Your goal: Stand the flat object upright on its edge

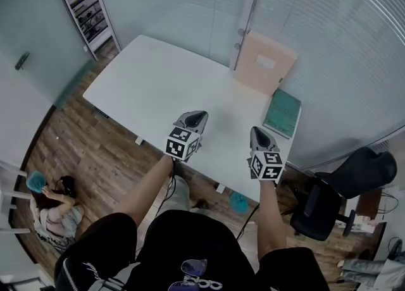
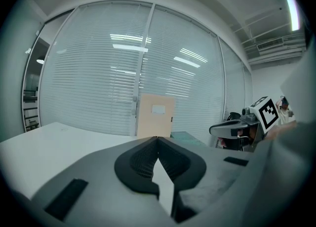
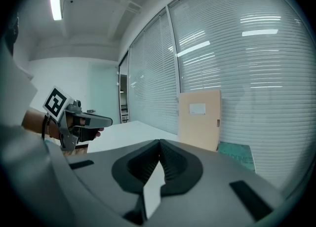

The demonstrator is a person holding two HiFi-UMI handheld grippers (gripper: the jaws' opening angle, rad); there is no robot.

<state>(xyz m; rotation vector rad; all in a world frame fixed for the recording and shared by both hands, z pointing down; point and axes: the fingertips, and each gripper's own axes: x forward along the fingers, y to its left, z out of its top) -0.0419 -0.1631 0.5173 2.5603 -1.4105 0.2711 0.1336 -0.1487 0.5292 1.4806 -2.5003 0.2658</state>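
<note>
Well, folder upright (book flat)

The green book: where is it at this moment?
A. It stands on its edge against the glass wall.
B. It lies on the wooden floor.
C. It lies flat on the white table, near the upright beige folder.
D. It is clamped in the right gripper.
C: in the head view the green book lies flat on the white table, close to the beige folder, which stands upright.

One white table, one tan folder, one green book, two hand-held grippers, one black chair.
</note>
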